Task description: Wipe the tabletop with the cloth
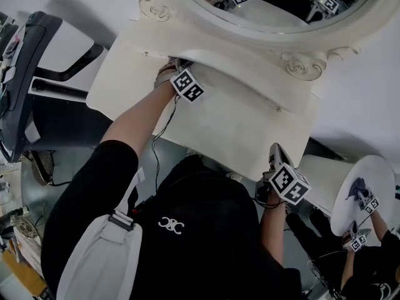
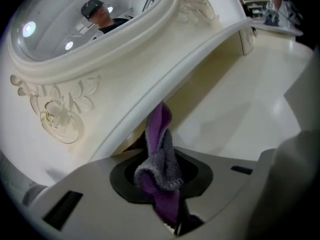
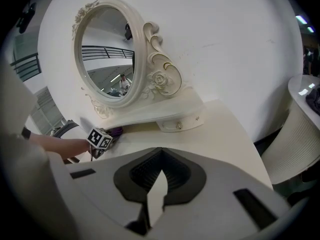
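1. Head view: my left tool [image 1: 171,69] is reaching to the back of the cream desk [image 1: 240,127], its tip tucked under the shelf at the foot of the oval mirror [image 1: 275,5]. My right tool [image 1: 275,152] hangs off the desk's near right corner, above the edge and well apart from the left one.
2. Left gripper view: the jaws are closed tight on a purple and grey cloth [image 2: 159,151], which is bunched between them. A purple fold pokes forward and up to the underside of the shelf [image 2: 165,76]. The carved mirror frame fills the upper left, and bare desk surface runs off to the right.
3. Right gripper view: the jaws stand only a narrow gap apart with nothing between them, and pale desk shows through the slit. Across the desk I can see the left tool's marker cube [image 3: 100,139], with a bit of purple cloth just beside it under the shelf.
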`<state>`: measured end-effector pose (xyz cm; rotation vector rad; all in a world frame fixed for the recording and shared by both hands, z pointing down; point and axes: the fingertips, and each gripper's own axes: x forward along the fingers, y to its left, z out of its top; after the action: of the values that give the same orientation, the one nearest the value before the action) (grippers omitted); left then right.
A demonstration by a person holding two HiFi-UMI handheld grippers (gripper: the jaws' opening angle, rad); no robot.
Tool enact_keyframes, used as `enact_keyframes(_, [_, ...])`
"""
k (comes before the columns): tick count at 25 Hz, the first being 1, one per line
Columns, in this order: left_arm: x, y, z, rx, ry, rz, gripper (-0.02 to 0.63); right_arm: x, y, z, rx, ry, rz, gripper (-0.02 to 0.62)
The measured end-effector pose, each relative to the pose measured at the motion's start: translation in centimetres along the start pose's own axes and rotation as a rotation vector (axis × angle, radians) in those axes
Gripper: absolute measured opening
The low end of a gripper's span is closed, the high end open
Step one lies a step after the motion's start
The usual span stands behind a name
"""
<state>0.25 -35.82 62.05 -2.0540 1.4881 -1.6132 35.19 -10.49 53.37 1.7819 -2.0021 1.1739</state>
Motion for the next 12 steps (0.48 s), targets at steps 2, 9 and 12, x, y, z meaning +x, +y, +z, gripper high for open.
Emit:
enact_keyframes(2, [-0.1,-1.1,1.6,-0.074,-0.035,-0.047,0.074,0.0,0.2,0.1,-0.017,0.0,0.003,0.012])
enact_keyframes(9, [-0.7,-5.3,6.1,-0.174,-0.101,-0.13,0.074,-1.5,-1.9,0.3,-0.026,-0.002,-0.025,0.012])
enact_keyframes(12, [-0.9,-7.1,7.6,-0.17,-0.114,-0.141,0.074,-2.4,-3.0,0.5,-0.019,-0.01,-0.037,0.012])
